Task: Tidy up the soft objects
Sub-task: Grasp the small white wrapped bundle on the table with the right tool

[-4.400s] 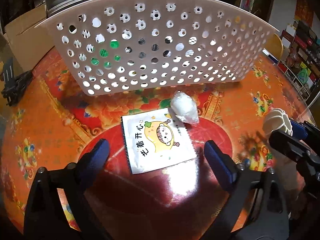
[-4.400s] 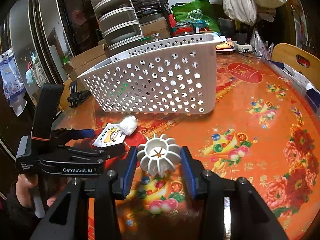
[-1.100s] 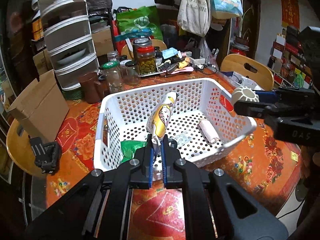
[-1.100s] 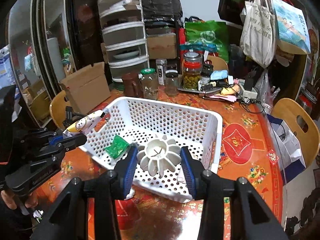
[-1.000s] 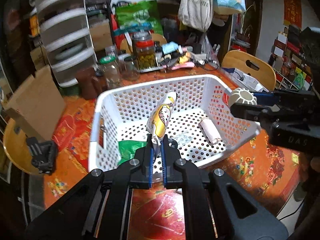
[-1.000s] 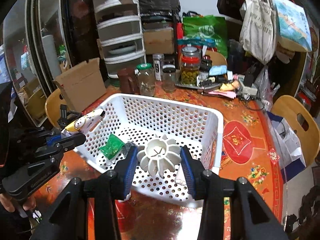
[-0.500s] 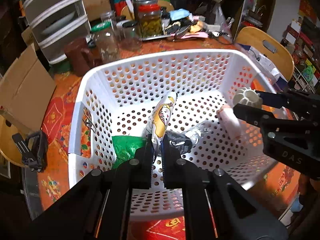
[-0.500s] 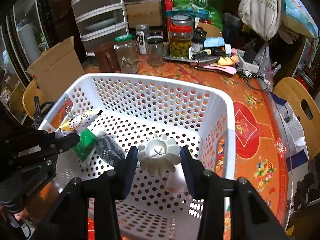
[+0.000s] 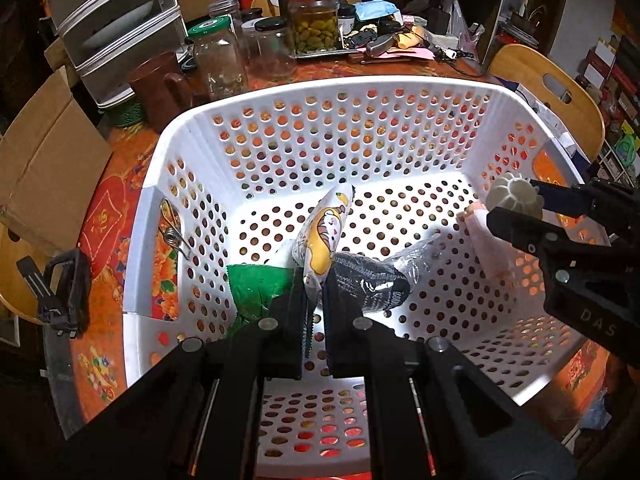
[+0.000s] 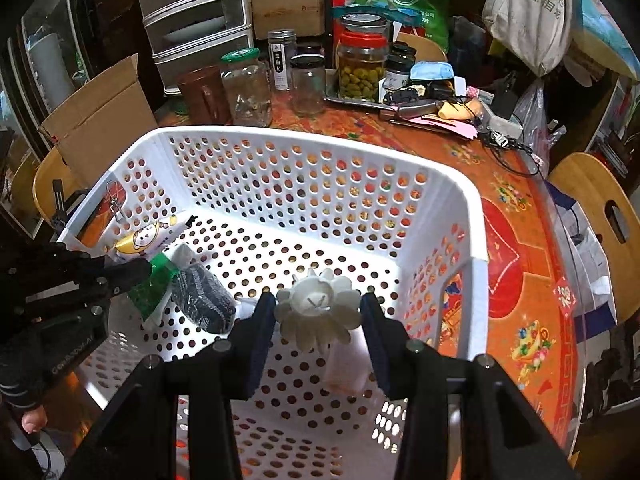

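My left gripper is shut on a white and yellow cartoon packet, held upright inside the white perforated basket; it also shows in the right wrist view. My right gripper is shut on a white flower-shaped soft object above the basket floor; the object also shows in the left wrist view. On the basket floor lie a green packet, a black knit item in clear wrap and a pink roll.
Glass jars, a brown mug, a cardboard box and stacked drawers stand behind the basket. Wooden chairs stand at the right. A metal clip hangs on the basket's left wall.
Both grippers have moved forward and down over the basket, each still holding its object. The packet and the flower object now sit lower inside the basket.
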### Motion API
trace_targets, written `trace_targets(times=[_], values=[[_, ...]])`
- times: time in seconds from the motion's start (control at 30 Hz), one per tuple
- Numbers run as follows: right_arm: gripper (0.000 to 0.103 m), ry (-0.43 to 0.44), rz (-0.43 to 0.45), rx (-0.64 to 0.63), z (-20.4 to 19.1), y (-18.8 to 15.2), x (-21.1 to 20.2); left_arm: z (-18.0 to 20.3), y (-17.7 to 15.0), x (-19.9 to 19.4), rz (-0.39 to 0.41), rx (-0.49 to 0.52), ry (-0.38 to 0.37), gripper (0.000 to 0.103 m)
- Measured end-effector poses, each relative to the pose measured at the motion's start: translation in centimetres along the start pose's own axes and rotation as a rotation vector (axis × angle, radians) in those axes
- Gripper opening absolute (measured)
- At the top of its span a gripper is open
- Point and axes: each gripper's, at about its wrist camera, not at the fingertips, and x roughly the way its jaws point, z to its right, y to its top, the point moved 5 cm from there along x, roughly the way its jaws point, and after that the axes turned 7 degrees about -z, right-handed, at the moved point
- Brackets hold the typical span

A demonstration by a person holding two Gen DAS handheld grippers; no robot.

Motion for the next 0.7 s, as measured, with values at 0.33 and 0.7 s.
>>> trace_targets(times=[0.33, 0.7], values=[[0.091, 0.032, 0.096, -0.008, -0.2, -0.4, -3.3, -1.4, -0.4, -4.2, 0.174, -0.005, -0.013, 0.086], [0.098, 0.106, 0.29, 0.094, 0.7, -13.8, -9.1, -8.6, -12.8, -12.8, 0.386, -0.111, 0.055, 0.103]])
